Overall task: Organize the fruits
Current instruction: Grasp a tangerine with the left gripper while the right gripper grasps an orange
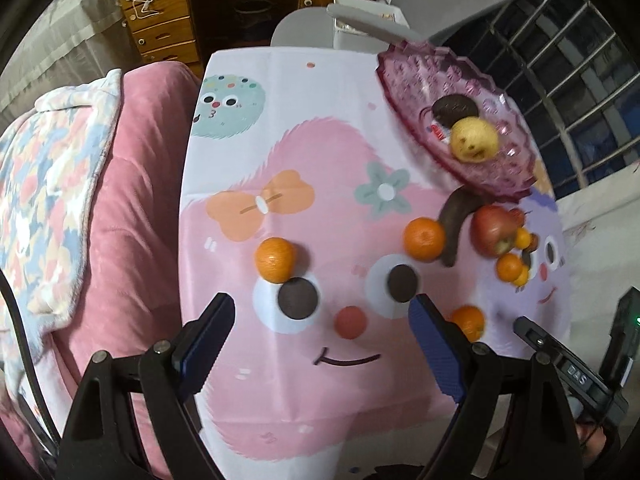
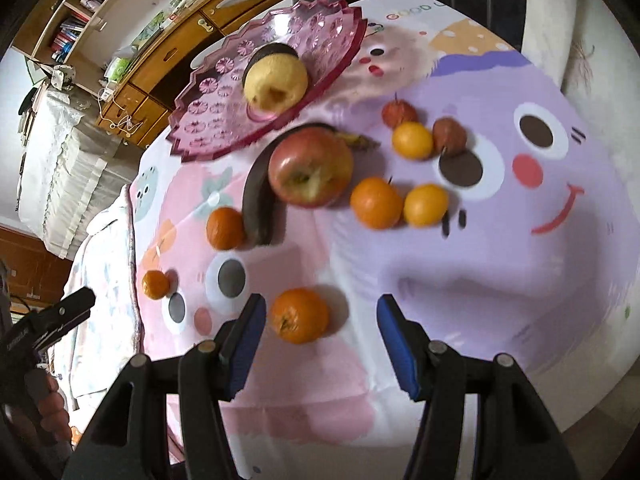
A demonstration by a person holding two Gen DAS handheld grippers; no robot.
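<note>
Tablecloth (image 2: 460, 280): orange (image 2: 299, 314) beside left fingers (image 2: 244, 344).

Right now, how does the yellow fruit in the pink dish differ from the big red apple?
The yellow fruit sits inside the pink dish; the red apple lies on the tablecloth beside the dish. The apple looks larger and leans against a blackened banana; the yellow fruit rests against a dark round thing. Both are roundish, dimple facing the camera.

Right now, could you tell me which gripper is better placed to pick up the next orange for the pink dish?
Probably the right gripper: it is open, with an orange just ahead by its left finger. The left gripper, also open, faces bare tablecloth. The pink dish sits farther back.
</note>
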